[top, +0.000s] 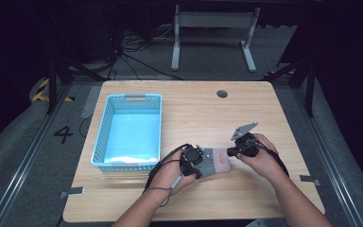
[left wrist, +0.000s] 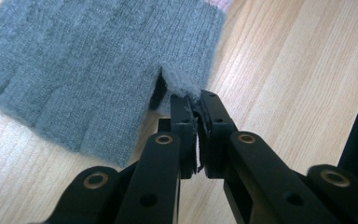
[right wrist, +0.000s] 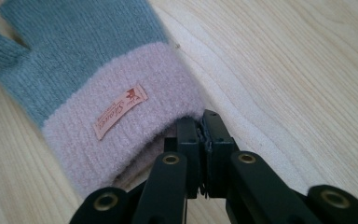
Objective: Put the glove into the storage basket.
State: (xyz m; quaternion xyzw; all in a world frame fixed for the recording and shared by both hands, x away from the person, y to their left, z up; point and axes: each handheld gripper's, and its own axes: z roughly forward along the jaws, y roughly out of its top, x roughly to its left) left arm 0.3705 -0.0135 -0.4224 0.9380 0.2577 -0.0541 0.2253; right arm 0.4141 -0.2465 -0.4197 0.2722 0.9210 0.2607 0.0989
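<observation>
Both grippers are pinching the grey glove (top: 216,161) lying on the table (top: 264,109) right of the blue basket (top: 105,125): left gripper (left wrist: 196,100) closed on thumb tip, right gripper (right wrist: 200,119) closed on pink cuff edge; thin bites, so knit is probably slipping out on lift.

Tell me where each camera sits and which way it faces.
High view: above the table's near side, looking forward and down; forearms, hands, blue plastic basket.
Left gripper view: on the left gripper, facing the grey knitted glove.
Right gripper view: on the right gripper, facing the glove's pink cuff.
All share the glove.
</observation>
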